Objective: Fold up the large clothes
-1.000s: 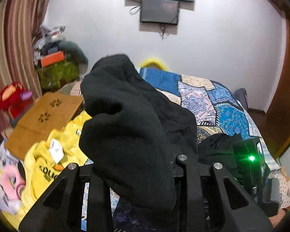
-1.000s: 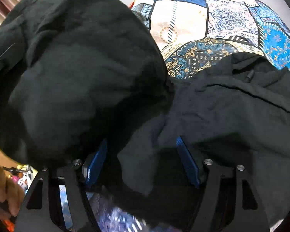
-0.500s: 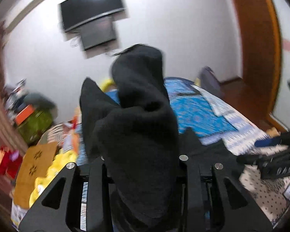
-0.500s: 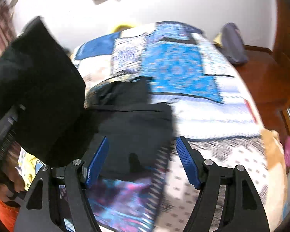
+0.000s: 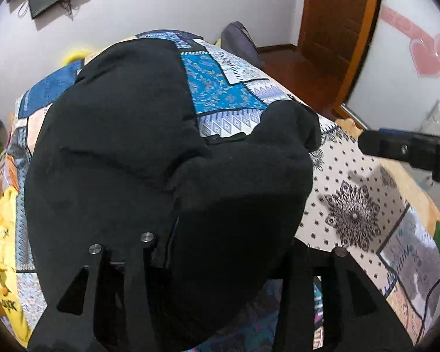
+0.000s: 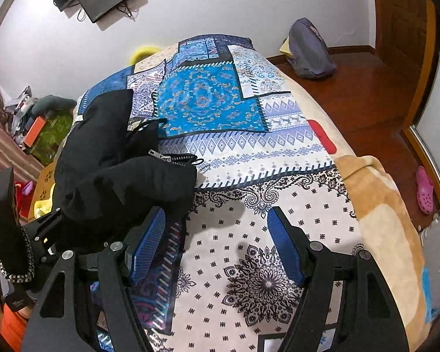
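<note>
While the left gripper (image 5: pixel 217 267) jaws are opening with the black jacket (image 5: pixel 138 158) bunched between them, right gripper (image 6: pixel 217 246) hangs released over the bed (image 6: pixel 278 211). Jacket heaps on the bed's left side. Risk: released bunched, it slumps unfolded.

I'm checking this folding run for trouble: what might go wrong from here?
The left tongs are opening while the black jacket still bulges between them, so it may drop bunched, undoing the fold. Its zipper could snag the patchwork bedspread. The right tongs stand open, empty, steadying nothing.
</note>
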A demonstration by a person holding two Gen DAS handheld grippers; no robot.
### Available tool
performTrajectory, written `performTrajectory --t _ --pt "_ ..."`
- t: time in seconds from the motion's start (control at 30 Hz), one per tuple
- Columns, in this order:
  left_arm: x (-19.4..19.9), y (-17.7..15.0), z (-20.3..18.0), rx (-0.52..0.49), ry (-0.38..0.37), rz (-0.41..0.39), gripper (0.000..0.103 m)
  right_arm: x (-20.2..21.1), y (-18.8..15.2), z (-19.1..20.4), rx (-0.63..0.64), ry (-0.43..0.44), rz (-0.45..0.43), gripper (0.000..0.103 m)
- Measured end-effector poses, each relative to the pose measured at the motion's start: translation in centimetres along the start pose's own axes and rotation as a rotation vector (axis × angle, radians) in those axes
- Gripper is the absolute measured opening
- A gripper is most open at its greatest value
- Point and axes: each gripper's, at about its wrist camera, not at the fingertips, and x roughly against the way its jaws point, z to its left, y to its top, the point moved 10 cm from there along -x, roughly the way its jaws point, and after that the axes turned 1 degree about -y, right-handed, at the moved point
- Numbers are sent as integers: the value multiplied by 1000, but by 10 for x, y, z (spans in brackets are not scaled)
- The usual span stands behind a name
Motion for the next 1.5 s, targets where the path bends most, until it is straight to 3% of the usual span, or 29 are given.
performTrajectory --t 0.1,0.37,0.5,0.63,0.7,0.83,0.97,1.1,1.2,1.5 --pt "18 2 -12 18 -85 -7 66 14 0 6 12 10 -18 69" --pt "89 -5 -8 44 -134 -94 68 38 6 34 78 43 -62 69" --pt "128 2 21 73 -61 -186 84 40 9 67 131 79 -71 69" --pt "143 5 76 136 55 -233 88 29 11 102 183 118 -63 69" --pt "138 0 102 169 104 -214 88 21 10 117 212 136 -55 69" --pt "106 -20 136 230 125 -132 88 -7 4 136 260 147 -15 69" --pt "64 -51 148 307 83 -32 89 -44 -12 121 228 116 74 69" --pt "55 -60 149 375 7 -63 95 -70 -29 92 181 114 133 69" --pt "45 -61 145 375 7 -65 102 -82 -39 76 136 134 163 73" --pt "37 -65 147 438 -39 -43 103 -77 -44 78 158 93 160 75"
